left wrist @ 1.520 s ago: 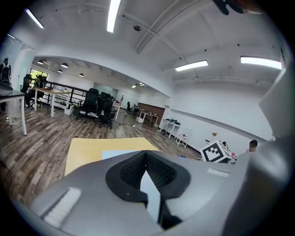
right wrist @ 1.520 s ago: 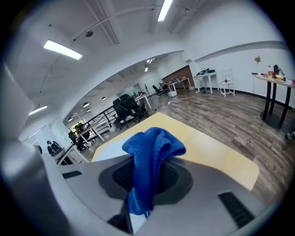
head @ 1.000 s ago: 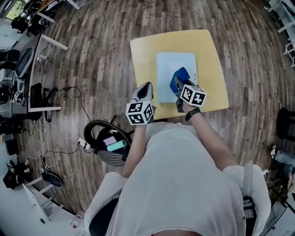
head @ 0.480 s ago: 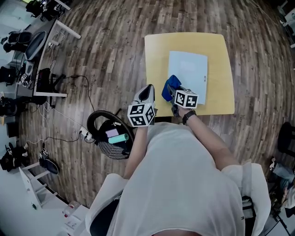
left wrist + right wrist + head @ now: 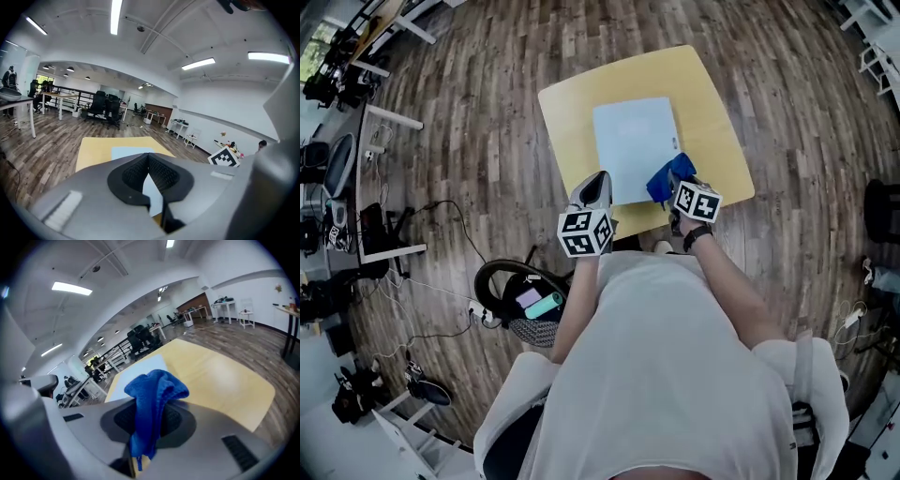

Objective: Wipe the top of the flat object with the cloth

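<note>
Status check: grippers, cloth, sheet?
Right gripper shut on blue cloth, at near right corner of pale sheet. Left gripper shut, empty, near left corner. Sheet top otherwise bare.

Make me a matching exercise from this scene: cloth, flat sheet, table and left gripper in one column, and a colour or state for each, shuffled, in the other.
1. cloth
2. flat sheet
3. table
4. left gripper

A. yellow
B. shut, empty
C. clamped in the right gripper
D. pale blue

Pairs: 1-C, 2-D, 3-A, 4-B.
</note>
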Demonstrator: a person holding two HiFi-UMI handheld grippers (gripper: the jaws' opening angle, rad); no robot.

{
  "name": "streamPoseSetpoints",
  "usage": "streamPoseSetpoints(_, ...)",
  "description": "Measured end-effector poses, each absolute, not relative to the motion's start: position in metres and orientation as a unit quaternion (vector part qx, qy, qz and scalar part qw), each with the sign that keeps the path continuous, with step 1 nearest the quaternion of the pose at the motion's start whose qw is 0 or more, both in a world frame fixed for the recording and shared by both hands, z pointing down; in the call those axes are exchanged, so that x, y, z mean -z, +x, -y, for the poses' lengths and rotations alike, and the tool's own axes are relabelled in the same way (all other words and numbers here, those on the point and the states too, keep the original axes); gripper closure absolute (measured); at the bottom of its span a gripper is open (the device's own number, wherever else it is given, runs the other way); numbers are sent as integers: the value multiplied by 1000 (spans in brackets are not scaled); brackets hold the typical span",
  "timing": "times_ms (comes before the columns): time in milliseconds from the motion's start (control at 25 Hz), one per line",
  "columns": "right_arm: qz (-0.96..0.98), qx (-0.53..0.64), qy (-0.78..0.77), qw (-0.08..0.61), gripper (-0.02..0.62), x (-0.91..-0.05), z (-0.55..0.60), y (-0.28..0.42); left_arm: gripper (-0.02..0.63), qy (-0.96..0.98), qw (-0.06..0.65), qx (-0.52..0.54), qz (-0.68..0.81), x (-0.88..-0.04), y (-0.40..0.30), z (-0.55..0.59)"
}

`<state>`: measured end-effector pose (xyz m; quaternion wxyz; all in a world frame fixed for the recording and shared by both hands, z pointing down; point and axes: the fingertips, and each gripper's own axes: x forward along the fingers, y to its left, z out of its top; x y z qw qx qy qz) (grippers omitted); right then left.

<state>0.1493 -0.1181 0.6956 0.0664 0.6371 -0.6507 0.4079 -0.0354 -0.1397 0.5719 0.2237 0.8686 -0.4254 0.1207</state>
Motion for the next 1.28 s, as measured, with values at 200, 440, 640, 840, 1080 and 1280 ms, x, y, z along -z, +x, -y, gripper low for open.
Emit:
streamPoseSetpoints(200,584,-410,699,47,520,-695,91,221,597,892,219,-132,373,-570,14,141)
streamPoseSetpoints(440,571,-405,713,23,520,-680,86,243,597,904,211,-141,345,-566,44,141)
streamPoseSetpoints(640,646,-325,690,19,520,-620,127,226,597,904,193,-140,356,-554,45,156)
streamPoseSetpoints(840,719,-203,665,18,520,-533,167,204,597,904,153,-115,381,-517,38,183)
streamPoseSetpoints(1080,763,-102,638,14,523,-443,189,175,597,904,80,-80,412,-447,23,206)
streamPoseSetpoints(1280,770,-43,635,40,525,-412,195,162,597,902,53,-57,425,-417,18,213)
